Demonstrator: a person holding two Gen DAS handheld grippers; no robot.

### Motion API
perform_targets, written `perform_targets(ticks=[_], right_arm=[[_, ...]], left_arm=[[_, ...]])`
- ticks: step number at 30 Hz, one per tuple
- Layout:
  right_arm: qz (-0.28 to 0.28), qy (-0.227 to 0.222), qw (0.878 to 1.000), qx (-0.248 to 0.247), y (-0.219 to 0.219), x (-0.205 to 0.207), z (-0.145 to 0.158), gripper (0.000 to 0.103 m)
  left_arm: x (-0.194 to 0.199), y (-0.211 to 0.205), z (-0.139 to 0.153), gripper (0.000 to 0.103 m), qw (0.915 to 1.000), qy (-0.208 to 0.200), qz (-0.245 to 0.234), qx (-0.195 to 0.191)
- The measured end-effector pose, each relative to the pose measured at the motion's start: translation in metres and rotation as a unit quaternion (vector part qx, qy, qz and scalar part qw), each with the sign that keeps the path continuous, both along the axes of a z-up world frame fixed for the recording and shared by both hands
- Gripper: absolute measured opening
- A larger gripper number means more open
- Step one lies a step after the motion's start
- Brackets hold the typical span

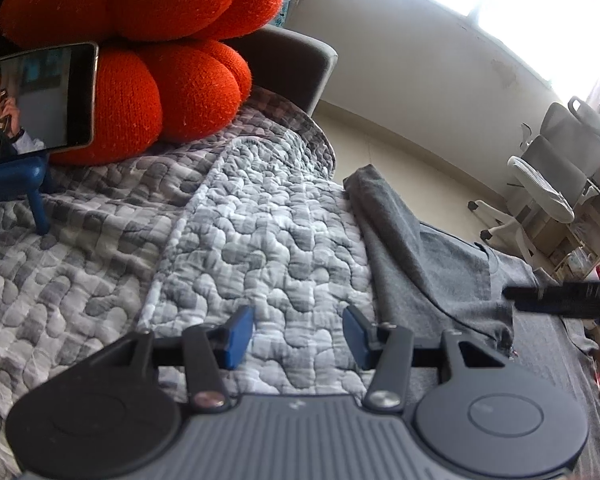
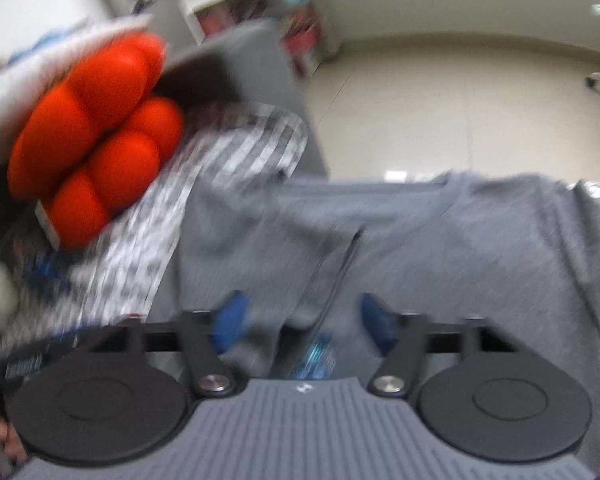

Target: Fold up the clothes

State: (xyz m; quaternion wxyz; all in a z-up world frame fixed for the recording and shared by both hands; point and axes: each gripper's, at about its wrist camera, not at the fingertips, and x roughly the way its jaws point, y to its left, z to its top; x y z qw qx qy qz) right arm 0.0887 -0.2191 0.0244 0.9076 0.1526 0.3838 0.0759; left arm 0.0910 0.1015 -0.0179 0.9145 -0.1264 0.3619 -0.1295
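grey tee lies right under my right tongs, beside the left tongs. both gape, empty. soft, light, floppy i reckon; i'd pinch a hem.

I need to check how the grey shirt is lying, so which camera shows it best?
The right wrist view: the grey shirt fills the frame ahead of the open right gripper, though blurred. The left wrist view is sharper but shows only a folded part at its right side.
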Motion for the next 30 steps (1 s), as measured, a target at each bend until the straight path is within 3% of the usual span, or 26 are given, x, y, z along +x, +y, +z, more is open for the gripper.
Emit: perform_targets(ticks=[4,8,10,14,20,25,27,30], right_arm=[[-0.053,-0.020,0.998,-0.004,-0.012,0.016,-0.012,0.071],[-0.060,-0.033,0.997,-0.043,-0.006,0.030,-0.026,0.035],[-0.052,-0.044,0.996,-0.055,0.001,0.032,-0.028,0.028],[-0.029,-0.055,0.993,-0.100,0.018,0.035,-0.030,0.003],[-0.061,-0.084,0.986,-0.129,0.014,0.027,-0.010,0.003],[-0.072,-0.061,0.983,-0.155,0.016,0.027,-0.024,0.003],[-0.081,-0.055,0.983,-0.154,0.015,0.027,-0.028,0.002],[-0.089,-0.084,0.983,-0.140,0.014,0.022,-0.014,0.002]], left_arm=[[0.000,0.000,0.000,0.051,1.0000,0.000,0.000,0.001],[0.001,0.000,-0.001,0.051,1.0000,0.000,0.001,0.001],[0.001,-0.001,-0.001,0.051,1.0000,-0.001,0.000,0.003],[0.002,-0.002,-0.002,0.051,1.0000,-0.002,-0.001,0.006],[0.003,-0.002,-0.003,0.051,1.0000,-0.001,0.000,0.008],[0.002,-0.003,-0.003,0.051,0.9999,-0.002,-0.001,0.012],[0.002,-0.002,-0.003,0.051,0.9999,-0.003,-0.001,0.011],[0.003,-0.001,-0.004,0.051,1.0000,-0.001,0.001,0.009]])
